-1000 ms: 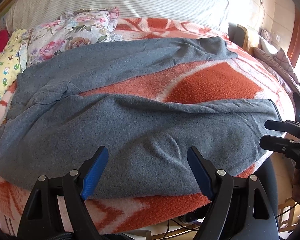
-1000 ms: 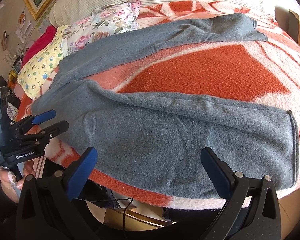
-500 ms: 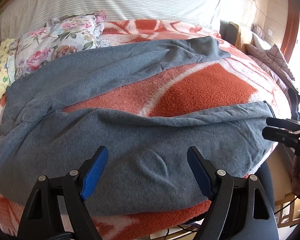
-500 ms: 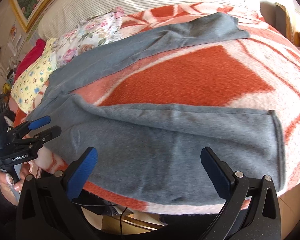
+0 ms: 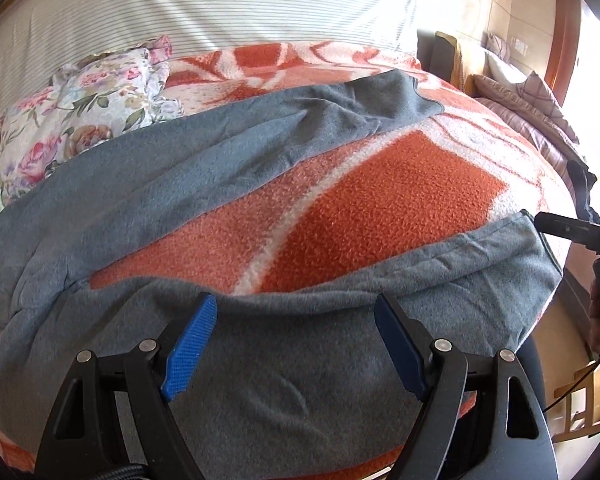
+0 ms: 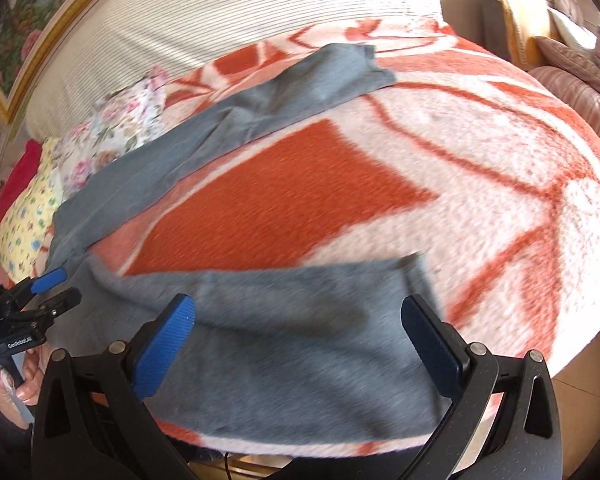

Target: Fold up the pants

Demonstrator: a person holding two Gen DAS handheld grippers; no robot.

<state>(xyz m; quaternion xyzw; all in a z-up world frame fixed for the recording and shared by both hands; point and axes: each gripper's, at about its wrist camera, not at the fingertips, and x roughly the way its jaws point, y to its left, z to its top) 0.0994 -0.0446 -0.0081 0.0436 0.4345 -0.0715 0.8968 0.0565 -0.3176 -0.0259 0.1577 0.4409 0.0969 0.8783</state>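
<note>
Grey fleece pants (image 5: 260,360) (image 6: 284,328) lie spread on an orange and white blanket (image 5: 380,208) (image 6: 480,184), legs apart in a V, waist at the left. The near leg runs along the bed's front edge, and its cuff (image 5: 540,248) (image 6: 416,276) is at the right. The far leg ends at a cuff (image 5: 404,96) (image 6: 356,64) further back. My left gripper (image 5: 296,344) hovers open over the near leg's upper part. My right gripper (image 6: 296,340) hovers open over the near leg close to its cuff. Neither holds cloth.
Floral (image 5: 88,108) and yellow (image 6: 24,224) pillows lie at the left, with a striped headboard (image 5: 220,4) behind. Wooden furniture and another bed (image 5: 528,96) stand to the right. A framed painting (image 6: 24,12) hangs at the upper left. A hand (image 6: 12,388) holds the left gripper.
Both grippers have moved forward over the bed, so the near leg now lies under their fingers. The right view has swung right and is motion-blurred. The pants have not moved.
</note>
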